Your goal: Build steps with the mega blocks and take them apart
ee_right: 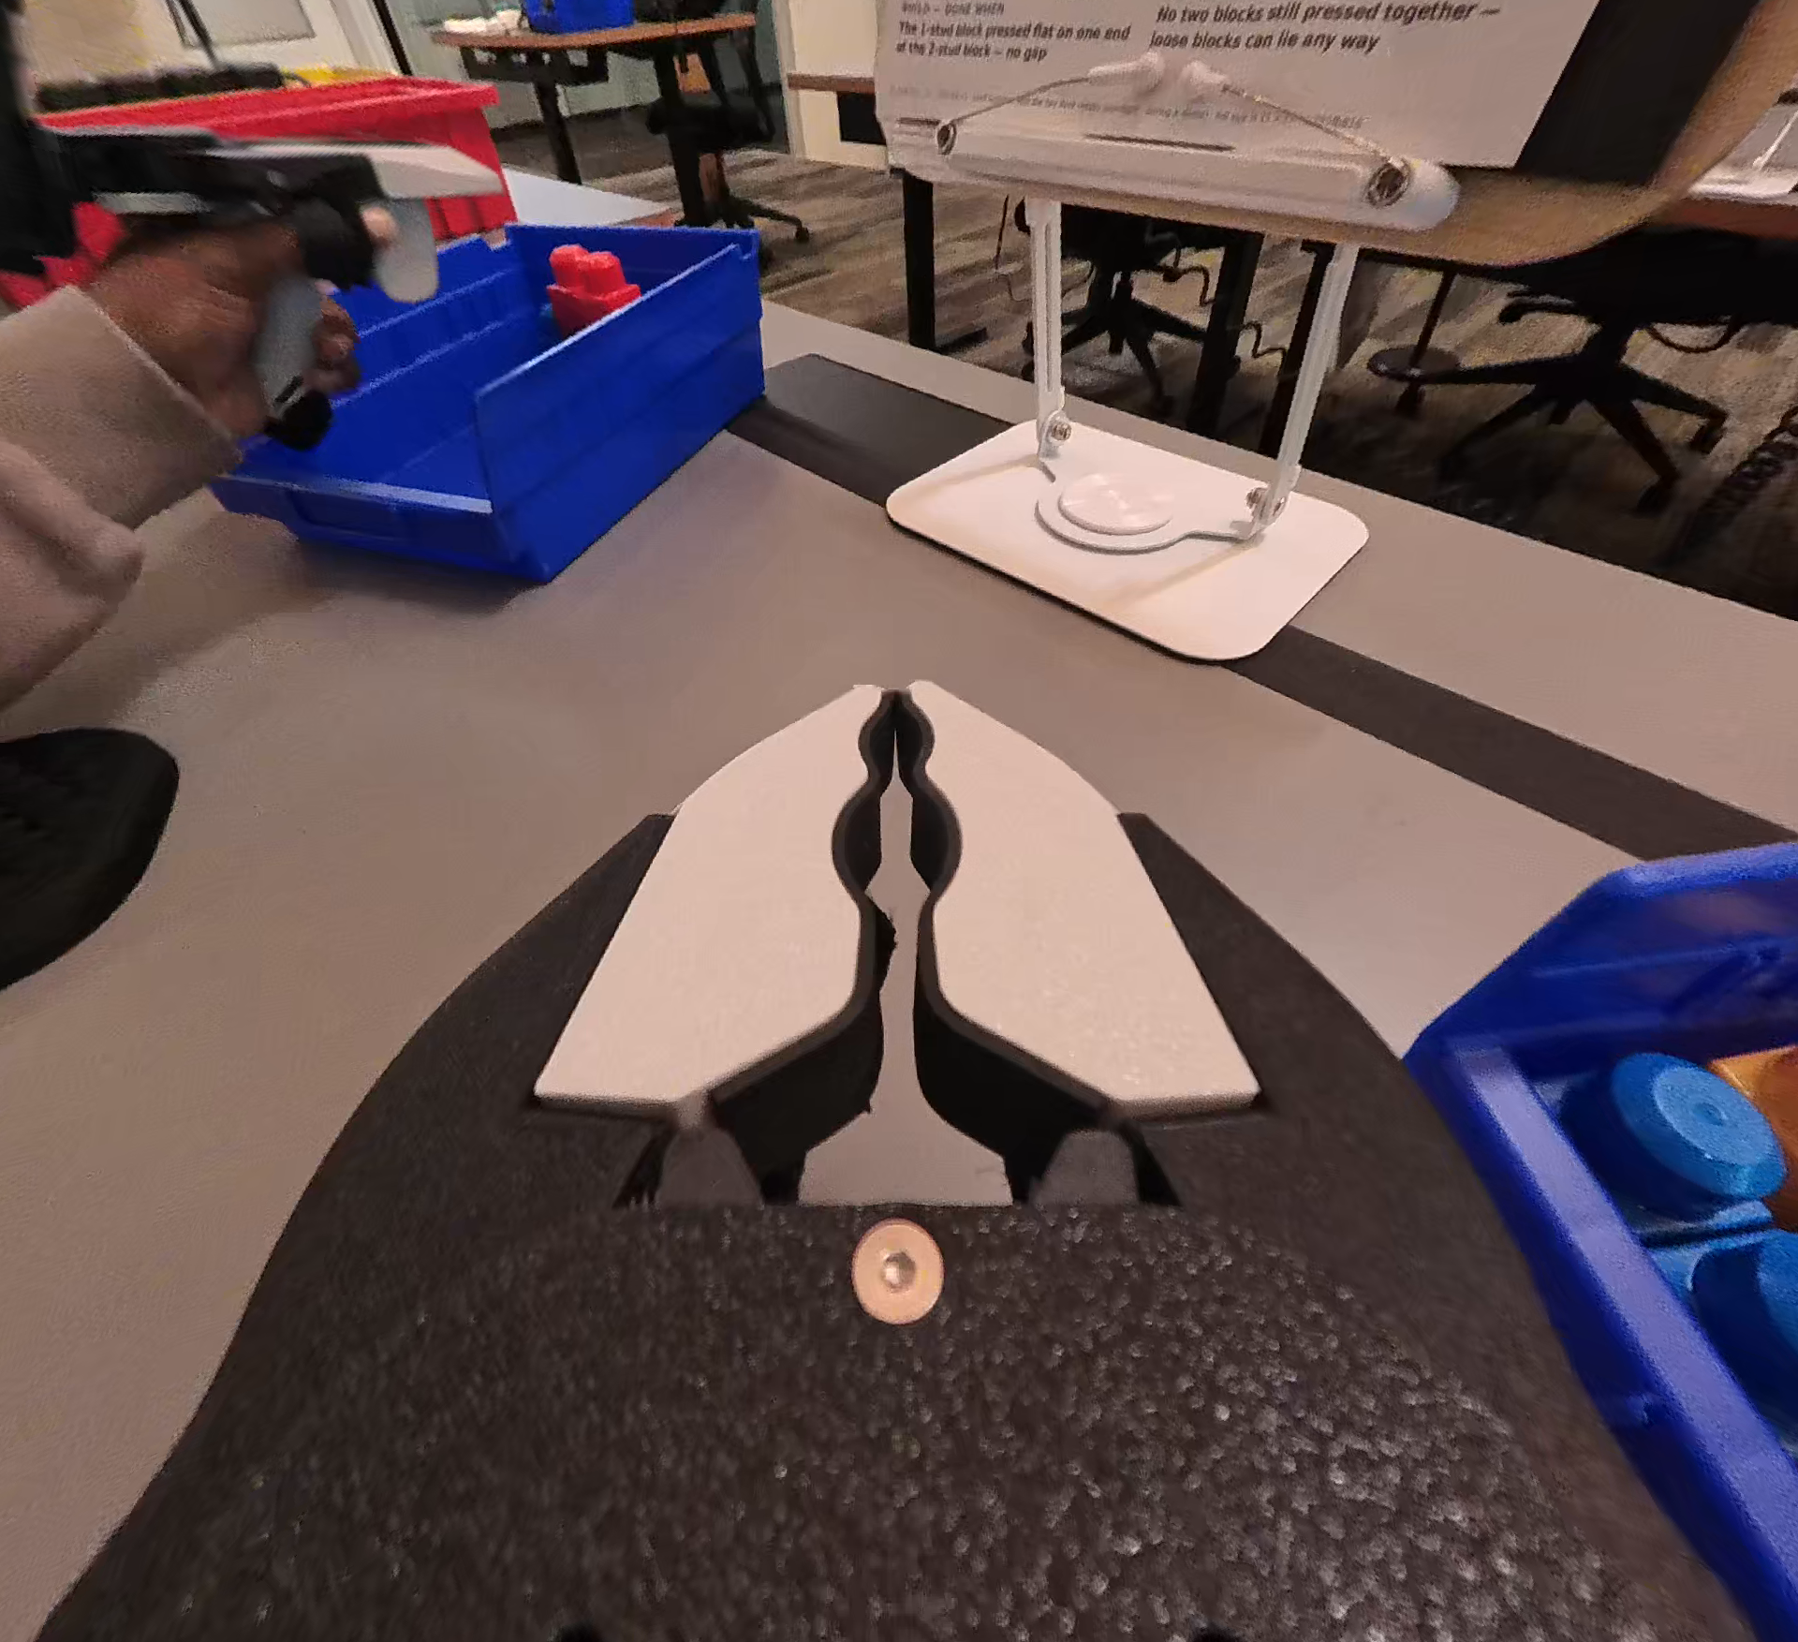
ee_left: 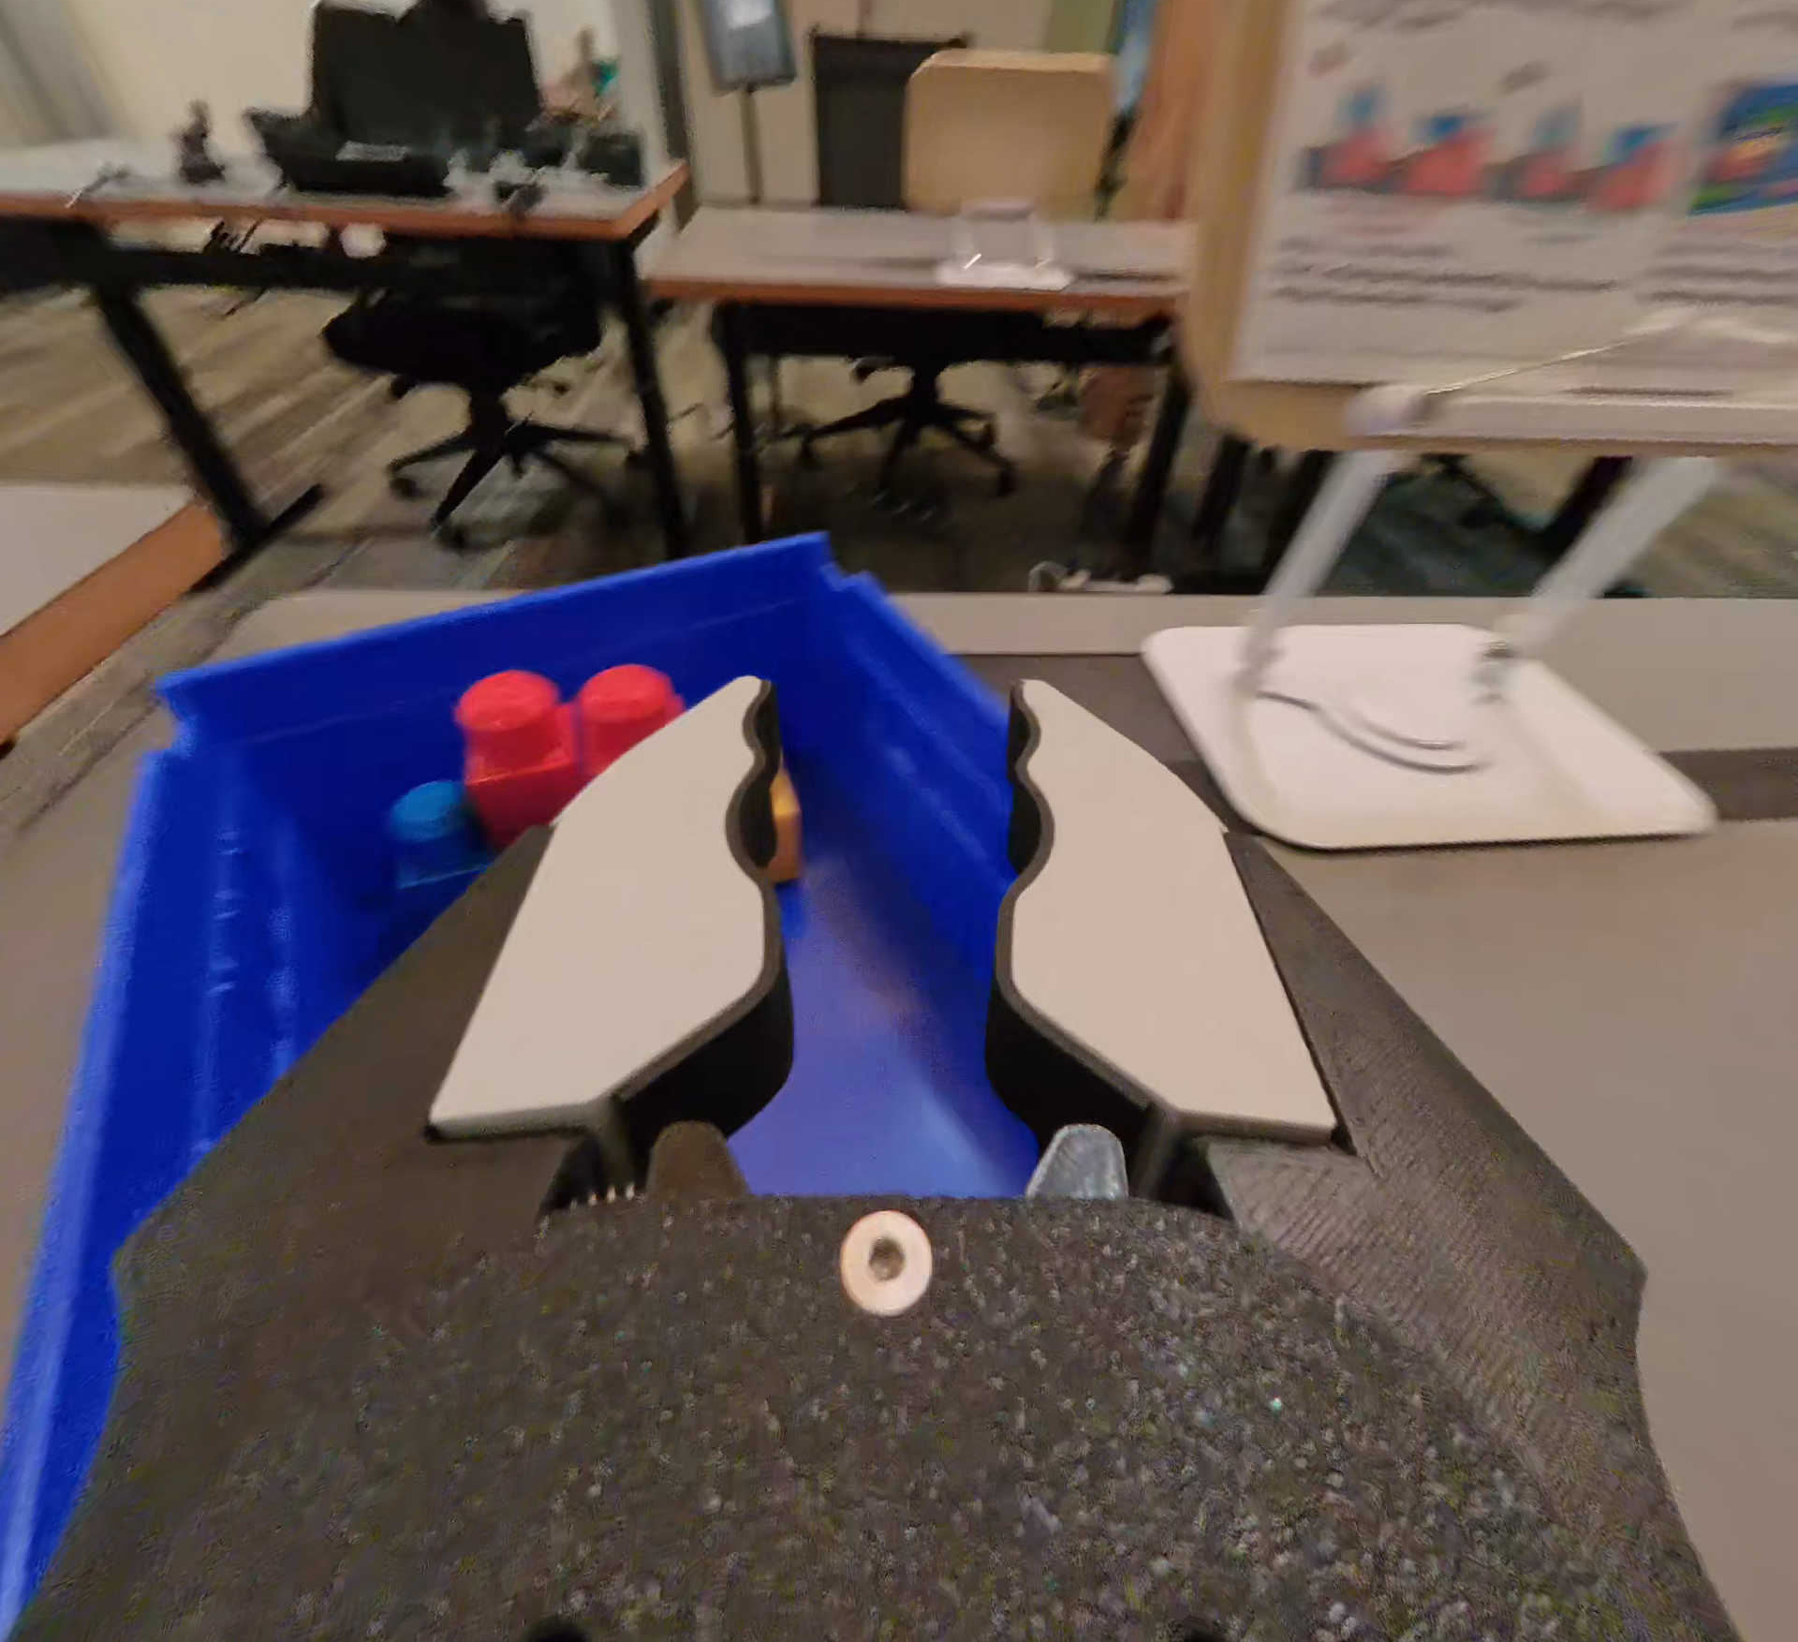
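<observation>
right gripper (ee_right: 893, 700) closed, empty; left gripper (ee_left: 887, 700) parted over blue bin (ee_left: 243, 817)

The blue bin (ee_left: 243, 865) at nine o'clock looks like glossy ribbed plastic; the red block (ee_left: 525, 749) inside is smooth plastic. The left gripper (ee_left: 890, 700) has matt grey pads on rough, speckled black plastic. The table (ee_right: 486, 719) is matt grey.

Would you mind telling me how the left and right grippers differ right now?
The left gripper has its fingers spread open; the right gripper has them closed, tips touching. The left hangs over the blue bin of blocks; the right sits above bare table. Both hold nothing.
</observation>
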Motion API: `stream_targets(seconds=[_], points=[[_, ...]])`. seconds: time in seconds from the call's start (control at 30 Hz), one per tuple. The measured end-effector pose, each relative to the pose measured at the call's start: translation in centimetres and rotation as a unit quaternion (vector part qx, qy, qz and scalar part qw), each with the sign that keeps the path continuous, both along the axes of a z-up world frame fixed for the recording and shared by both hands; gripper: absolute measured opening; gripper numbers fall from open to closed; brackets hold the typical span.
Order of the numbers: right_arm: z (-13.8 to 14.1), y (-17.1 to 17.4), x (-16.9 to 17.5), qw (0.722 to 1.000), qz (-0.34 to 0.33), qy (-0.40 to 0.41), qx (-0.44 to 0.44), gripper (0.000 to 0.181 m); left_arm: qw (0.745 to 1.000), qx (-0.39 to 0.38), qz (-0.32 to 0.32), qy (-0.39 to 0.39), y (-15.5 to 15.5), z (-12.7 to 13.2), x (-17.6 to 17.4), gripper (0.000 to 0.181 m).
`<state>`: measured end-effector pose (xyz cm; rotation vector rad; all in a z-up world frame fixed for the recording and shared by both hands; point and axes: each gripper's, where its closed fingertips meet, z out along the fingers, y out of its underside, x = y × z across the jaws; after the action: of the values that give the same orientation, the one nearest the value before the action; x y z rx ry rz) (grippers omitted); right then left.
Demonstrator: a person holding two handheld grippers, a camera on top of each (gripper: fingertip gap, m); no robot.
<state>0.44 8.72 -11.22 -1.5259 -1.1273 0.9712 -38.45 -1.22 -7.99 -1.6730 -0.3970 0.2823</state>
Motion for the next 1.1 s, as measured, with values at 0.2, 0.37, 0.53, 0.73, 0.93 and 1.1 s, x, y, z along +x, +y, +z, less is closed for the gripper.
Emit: stream_targets(seconds=[0.2, 0.37, 0.53, 0.73, 0.93, 1.1], points=[[0.2, -0.5, 0.1, 1.000, 0.003, 0.007, 0.021, 0.000, 0.988, -0.109, 0.104, -0.036, 1.7, -5.0, -8.8, 0.053], [0.4, -0.4, 0.5, 0.999, 0.003, 0.011, 0.032, 0.000, 0.976, -0.165, 0.137, -0.035, 3.3, -7.0, -11.5, 0.043], [0.7, -0.4, 0.6, 0.999, 0.005, 0.019, 0.034, 0.000, 0.969, -0.199, 0.143, -0.011, 3.7, -7.8, -11.6, 0.033], [0.9, -0.8, 0.5, 0.999, 0.013, 0.023, 0.038, 0.000, 0.981, -0.146, 0.120, 0.044, 3.0, -2.9, -9.3, 0.030], [1.3, -2.7, -0.4, 0.996, 0.034, 0.030, 0.070, 0.005, 0.998, 0.008, -0.039, 0.047, 2.7, 6.1, 2.9, 0.030], [1.4, -5.1, -1.9, 0.990, 0.039, 0.013, 0.138, 0.031, 0.974, 0.059, -0.217, -0.005, 2.3, 7.4, 16.8, 0.029]])
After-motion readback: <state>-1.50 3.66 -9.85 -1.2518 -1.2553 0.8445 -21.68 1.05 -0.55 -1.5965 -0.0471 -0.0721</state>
